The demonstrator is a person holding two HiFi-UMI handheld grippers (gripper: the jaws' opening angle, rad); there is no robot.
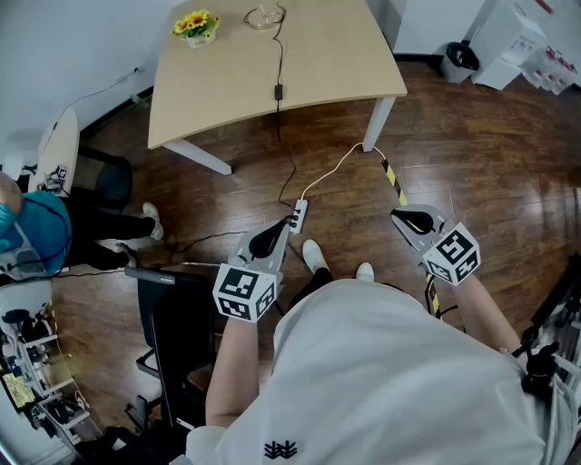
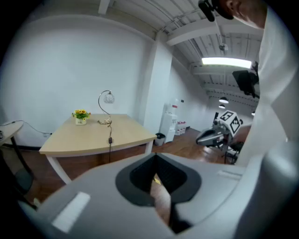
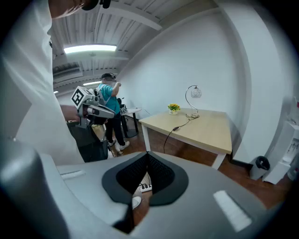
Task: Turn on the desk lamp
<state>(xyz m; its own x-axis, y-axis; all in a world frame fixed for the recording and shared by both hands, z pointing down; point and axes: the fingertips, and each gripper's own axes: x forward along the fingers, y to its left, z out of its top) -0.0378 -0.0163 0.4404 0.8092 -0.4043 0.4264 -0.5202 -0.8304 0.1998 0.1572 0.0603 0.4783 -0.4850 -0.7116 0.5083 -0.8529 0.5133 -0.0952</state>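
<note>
Judging from how things sit, nothing is done yet: the thin arched metal desk lamp with a glass globe [image 1: 265, 15] is parked at 12 o'clock on the pale wooden desk's [image 1: 227, 82] far end, well apart from both tools. The left gripper [image 1: 280, 231] and right gripper [image 1: 402, 216] are pinched closed on nothing. Approach and switching are still left. The black lump [image 1: 279, 91] on the cord [image 1: 278, 59] might be the switch, but it's too tiny to be called.

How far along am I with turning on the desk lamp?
Nothing looks done: the desk lamp shows no glow. Nothing is in hand; the left gripper and right gripper are shut, empty, well short of the desk. Left: approach and probably press the cord switch.
</note>
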